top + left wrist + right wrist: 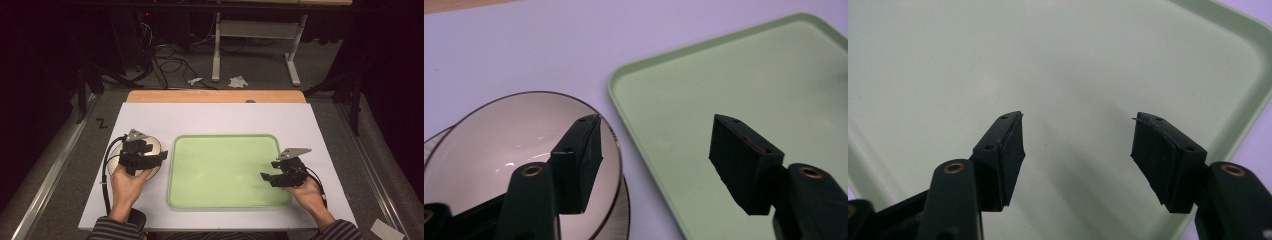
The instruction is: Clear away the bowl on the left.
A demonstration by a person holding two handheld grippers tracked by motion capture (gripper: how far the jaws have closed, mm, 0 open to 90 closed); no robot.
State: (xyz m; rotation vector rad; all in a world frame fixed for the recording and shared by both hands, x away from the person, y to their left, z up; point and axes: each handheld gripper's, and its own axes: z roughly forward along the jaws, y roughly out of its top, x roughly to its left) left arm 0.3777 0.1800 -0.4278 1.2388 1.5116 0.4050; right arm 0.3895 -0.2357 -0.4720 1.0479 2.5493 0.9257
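Left gripper [655, 165] hangs over the bowls [519, 145], jaws spread wide, holding nothing. They sit on the desk [220, 117] just left of the green tray [225, 170], apparently two stacked, though that's hard to confirm. Glossy, stiff, likely breakable: pinch the rim. Right gripper [1077, 160] is agape too, empty over the tray's right side.
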